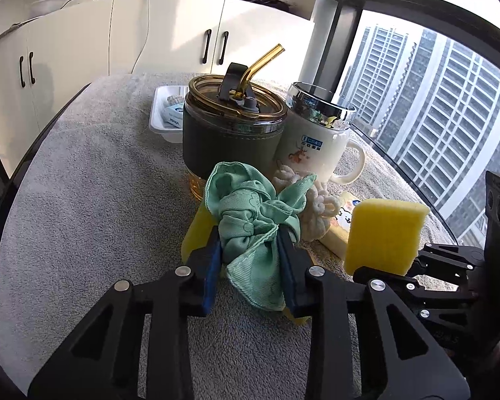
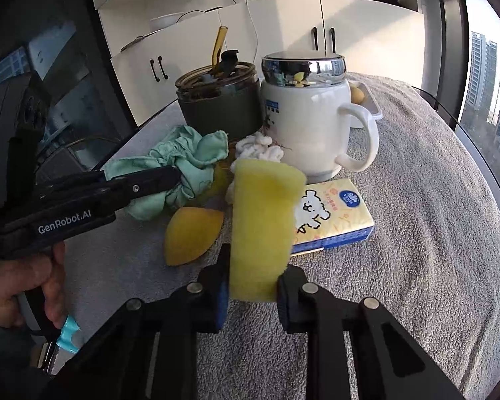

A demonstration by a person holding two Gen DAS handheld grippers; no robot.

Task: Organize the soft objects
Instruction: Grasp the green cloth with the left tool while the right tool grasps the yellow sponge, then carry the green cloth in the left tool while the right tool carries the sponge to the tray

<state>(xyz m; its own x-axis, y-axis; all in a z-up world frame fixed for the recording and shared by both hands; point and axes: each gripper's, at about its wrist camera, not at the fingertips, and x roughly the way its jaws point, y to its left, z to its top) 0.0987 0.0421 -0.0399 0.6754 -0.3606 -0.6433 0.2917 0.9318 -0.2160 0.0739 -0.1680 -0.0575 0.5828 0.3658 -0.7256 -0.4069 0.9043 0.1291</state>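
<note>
Holding tissue packets: white tray [image 1: 158, 123]

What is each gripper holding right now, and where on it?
Left gripper pinches the green cloth around its bunched middle. Right gripper clamps the yellow sponge at its near lower end.

sponges [image 2: 261, 230]: 2 | cloths [image 1: 253, 223]: 2 | cups [image 2: 303, 120]: 2 | tissue packs [image 2: 333, 216]: 1
</note>
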